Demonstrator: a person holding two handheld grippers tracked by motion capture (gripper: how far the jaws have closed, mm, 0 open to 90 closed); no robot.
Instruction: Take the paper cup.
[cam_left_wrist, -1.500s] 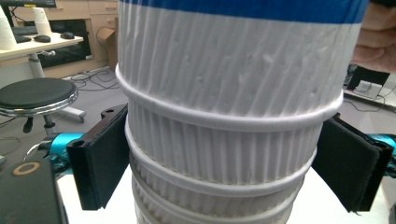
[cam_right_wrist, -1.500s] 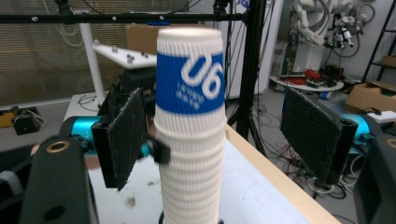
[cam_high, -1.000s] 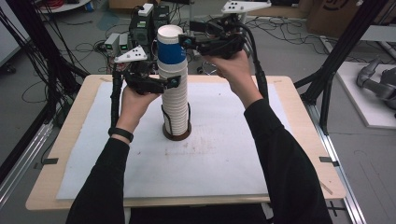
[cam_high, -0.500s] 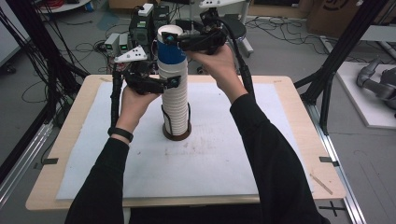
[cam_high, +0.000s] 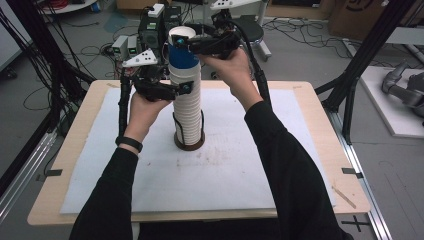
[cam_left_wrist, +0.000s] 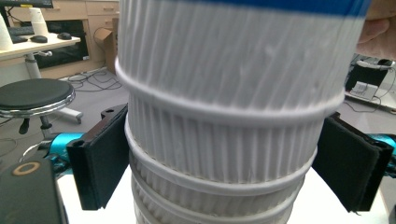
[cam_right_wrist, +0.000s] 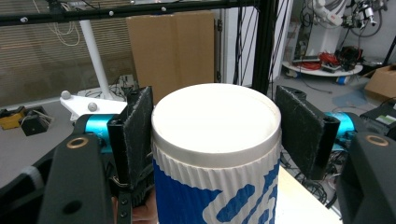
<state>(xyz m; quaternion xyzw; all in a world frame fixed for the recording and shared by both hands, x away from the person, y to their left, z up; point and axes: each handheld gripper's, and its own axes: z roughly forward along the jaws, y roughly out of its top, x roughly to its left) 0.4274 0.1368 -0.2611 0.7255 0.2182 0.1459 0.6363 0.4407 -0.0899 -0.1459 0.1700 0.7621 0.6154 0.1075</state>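
Two grippers are up at a tall stack of white cups (cam_high: 187, 107) that stands in a round brown holder (cam_high: 189, 145) in the middle of the table (cam_high: 310, 165). The left gripper (cam_high: 184, 89) has its jaws on both sides of the ribbed white cups partway up the stack, touching or almost touching them (I cannot tell if they squeeze). The right gripper (cam_high: 186, 46) is at the very top, with its jaws set wide around the blue and white cup (cam_high: 182, 55), one pad right against it and the other a little apart.
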